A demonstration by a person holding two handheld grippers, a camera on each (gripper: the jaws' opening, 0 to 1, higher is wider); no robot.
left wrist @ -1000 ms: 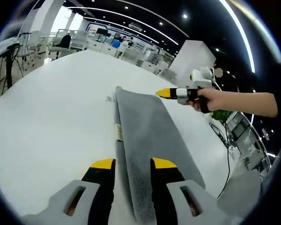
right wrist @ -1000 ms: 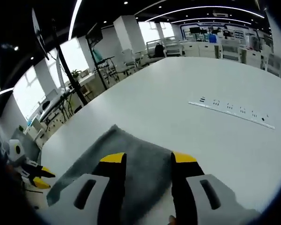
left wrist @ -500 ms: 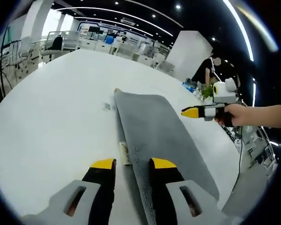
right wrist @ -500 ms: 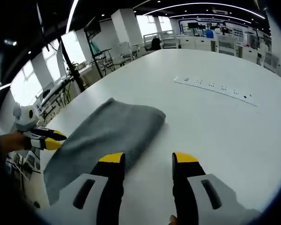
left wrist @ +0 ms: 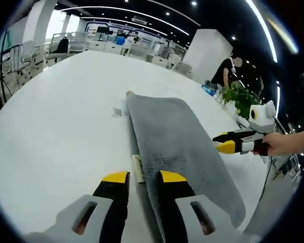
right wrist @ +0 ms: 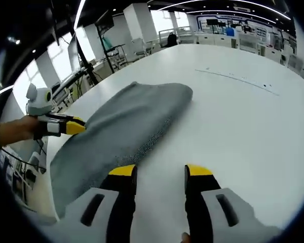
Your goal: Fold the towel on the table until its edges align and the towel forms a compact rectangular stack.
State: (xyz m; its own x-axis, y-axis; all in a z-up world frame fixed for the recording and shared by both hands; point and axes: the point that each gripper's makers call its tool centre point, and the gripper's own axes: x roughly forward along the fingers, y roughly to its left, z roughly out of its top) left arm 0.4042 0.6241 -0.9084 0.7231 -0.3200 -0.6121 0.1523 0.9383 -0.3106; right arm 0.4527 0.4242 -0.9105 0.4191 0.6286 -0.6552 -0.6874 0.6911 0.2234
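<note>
A grey towel (left wrist: 177, 142) lies folded into a long strip on the white table (left wrist: 55, 126). It runs away from my left gripper (left wrist: 143, 178), which is open and low over the near end. The towel's left edge and a white label (left wrist: 138, 169) sit between the jaws. The right gripper (left wrist: 224, 143) comes in from the right, beside the towel's long edge, held by a hand (left wrist: 283, 144). In the right gripper view the towel (right wrist: 126, 126) lies slantwise ahead. My right gripper (right wrist: 160, 172) stands open over bare table just off its edge. The left gripper (right wrist: 73, 126) shows at the towel's left side.
A small tag (left wrist: 117, 112) lies on the table beside the towel's far corner. A thin line of marks (right wrist: 238, 81) crosses the table farther off. A potted plant (left wrist: 240, 96) and a standing person (left wrist: 227, 71) are past the table's right edge. Desks and chairs fill the background.
The right gripper has drawn back off the towel's far end and now sits beside its long edge, nearer the left gripper. The towel has stayed flat.
</note>
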